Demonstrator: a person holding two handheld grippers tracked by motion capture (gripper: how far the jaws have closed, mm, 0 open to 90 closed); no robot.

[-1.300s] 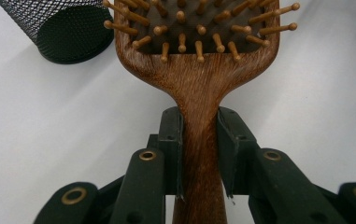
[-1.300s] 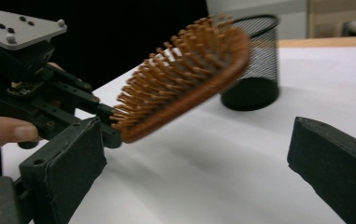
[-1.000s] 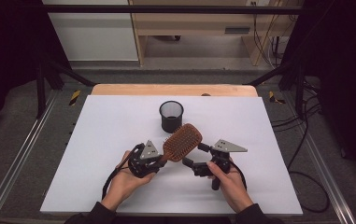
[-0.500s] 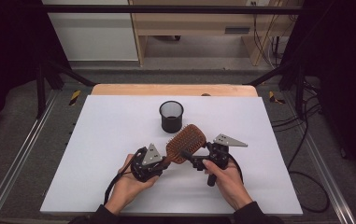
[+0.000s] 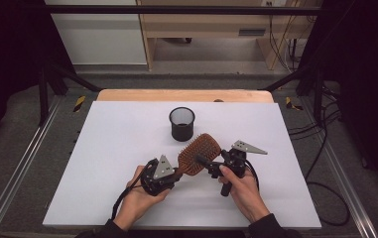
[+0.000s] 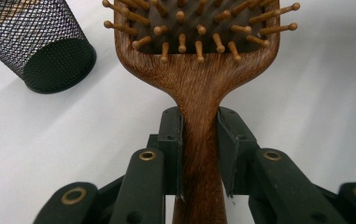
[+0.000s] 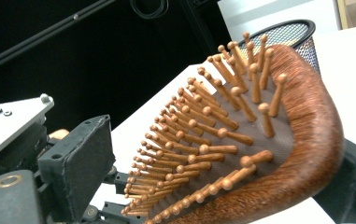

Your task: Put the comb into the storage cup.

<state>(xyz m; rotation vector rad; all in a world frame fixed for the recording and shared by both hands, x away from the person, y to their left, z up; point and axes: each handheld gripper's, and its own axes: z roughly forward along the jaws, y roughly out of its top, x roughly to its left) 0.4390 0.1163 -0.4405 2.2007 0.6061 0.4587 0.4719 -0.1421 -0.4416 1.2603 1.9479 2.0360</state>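
Left gripper [image 6: 199, 154] pinching wooden paddle hairbrush [image 5: 199, 152] handle for steadiness; right gripper [image 5: 207, 165] jaws just closing around head, not yet pressing; mesh cup [image 5: 182, 123] mid-table.

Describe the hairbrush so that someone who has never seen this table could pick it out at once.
On the white table, look at the near middle, where the person's two hands meet in front of the black mesh cup. The hairbrush is held there above the surface, its handle clamped in the left gripper. It is the one brown wooden thing, a paddle head studded with round-tipped wooden pins.
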